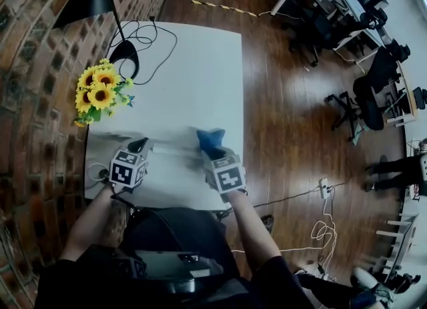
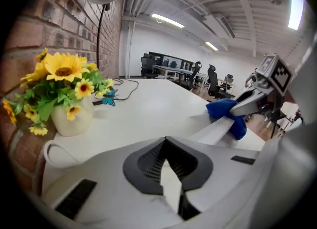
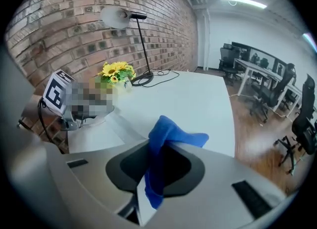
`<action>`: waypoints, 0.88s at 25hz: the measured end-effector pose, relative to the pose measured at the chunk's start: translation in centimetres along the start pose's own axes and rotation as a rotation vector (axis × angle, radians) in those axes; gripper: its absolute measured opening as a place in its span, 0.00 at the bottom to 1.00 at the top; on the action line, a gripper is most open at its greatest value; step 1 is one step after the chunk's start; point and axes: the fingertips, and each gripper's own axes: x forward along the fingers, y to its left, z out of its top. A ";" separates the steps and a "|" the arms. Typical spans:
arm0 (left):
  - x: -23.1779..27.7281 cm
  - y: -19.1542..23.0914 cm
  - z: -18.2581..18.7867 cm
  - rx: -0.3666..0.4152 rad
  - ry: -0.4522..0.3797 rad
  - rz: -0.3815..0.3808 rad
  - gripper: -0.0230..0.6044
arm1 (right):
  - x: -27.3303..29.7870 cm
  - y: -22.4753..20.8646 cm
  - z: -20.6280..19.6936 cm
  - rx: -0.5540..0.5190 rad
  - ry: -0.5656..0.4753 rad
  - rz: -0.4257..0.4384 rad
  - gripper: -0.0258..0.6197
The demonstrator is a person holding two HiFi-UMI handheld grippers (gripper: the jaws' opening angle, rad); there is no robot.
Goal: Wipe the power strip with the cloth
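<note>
Head view looks steeply down on a white table (image 1: 193, 74), with the person's two arms reaching in from 6 o'clock. The left gripper (image 1: 139, 146) sits at about 8 o'clock on the tabletop and the right gripper (image 1: 213, 153) at about 5 o'clock, both near the front edge. Between them lies the power strip (image 1: 170, 149), a long white bar running roughly from 9 o'clock to 3 o'clock, motion-blurred in this view. In the left gripper view the jaws are closed together with nothing between them. The strip stretches away toward 2 o'clock from under the gripper's body, so whether the gripper touches it cannot be told. A white cord (image 2: 49, 146) loops on the table at 9 o'clock in that view. In the right gripper view the jaws are clamped on the blue cloth (image 3: 166, 134), which hangs down between them and bunches up above. In the left gripper view the cloth rests against the far end of the strip. Sunflowers (image 1: 99, 94) stand in a pale vase (image 2: 72, 119) at 10 o'clock on the table, close to the brick wall (image 1: 40, 47). A black lamp base (image 1: 125, 54) and dark cables (image 1: 150, 37) lie at 11 o'clock. Office chairs (image 1: 363, 101) stand on the wooden floor at 3 o'clock, well apart from the table.
</note>
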 end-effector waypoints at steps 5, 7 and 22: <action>0.5 0.4 -2.0 -0.008 0.002 -0.009 0.04 | 0.0 0.2 0.5 0.004 -0.021 -0.058 0.14; 0.7 0.4 -1.9 -0.009 -0.004 -0.019 0.04 | 0.0 0.2 0.5 0.001 -0.019 -0.075 0.14; 0.7 0.0 -2.2 0.029 0.017 -0.050 0.03 | 1.4 3.1 1.5 -0.155 0.003 -0.122 0.14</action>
